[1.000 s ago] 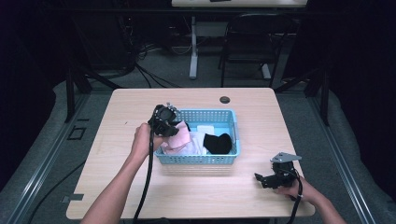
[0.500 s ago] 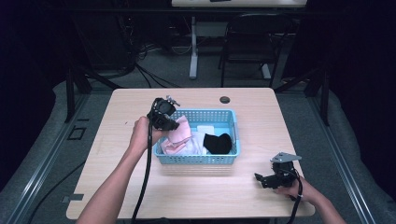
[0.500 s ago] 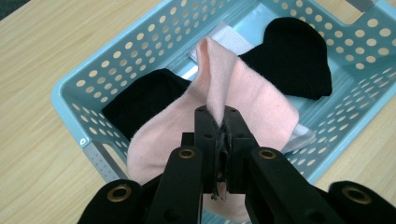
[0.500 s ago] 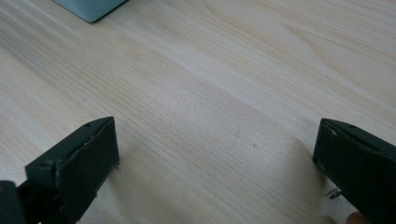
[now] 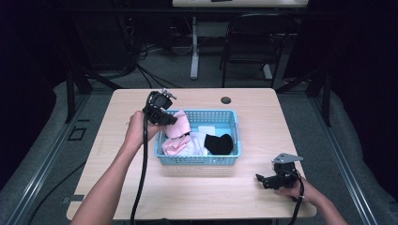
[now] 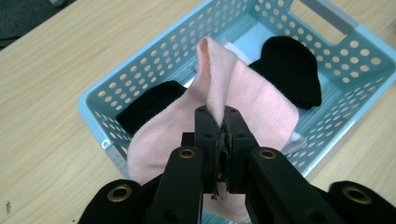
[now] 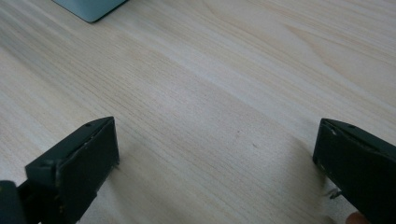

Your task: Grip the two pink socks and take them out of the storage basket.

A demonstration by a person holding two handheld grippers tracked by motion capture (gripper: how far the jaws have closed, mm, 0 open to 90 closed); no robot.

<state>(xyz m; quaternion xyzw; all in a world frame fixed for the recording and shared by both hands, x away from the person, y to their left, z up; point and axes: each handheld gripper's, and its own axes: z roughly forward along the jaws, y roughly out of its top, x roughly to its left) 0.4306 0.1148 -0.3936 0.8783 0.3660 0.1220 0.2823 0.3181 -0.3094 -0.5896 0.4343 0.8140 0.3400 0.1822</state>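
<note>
Progress is early: your left gripper point(image 6: 217, 122) pinches a pink sock point(image 6: 243, 93) above the blue basket point(image 5: 234, 136). Black socks point(image 5: 219, 143) remain inside. Your right gripper point(image 7: 215, 163), fingers spread, rests on the worktop point(image 5: 197, 197).

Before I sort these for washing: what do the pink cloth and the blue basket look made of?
Pink cloth: soft matte knit, seemingly fleece; it folds limply where the left claw pinches it. Blue basket: smooth moulded plastic, judging by its rigid perforated walls.

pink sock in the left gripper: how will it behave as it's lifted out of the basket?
Probably floppy: the pink sock folds over the shut left gripper and drapes down. Likely light, since a thin pinch of fabric carries it. It may drag over the blue basket rim or the black sock beside it.
</note>
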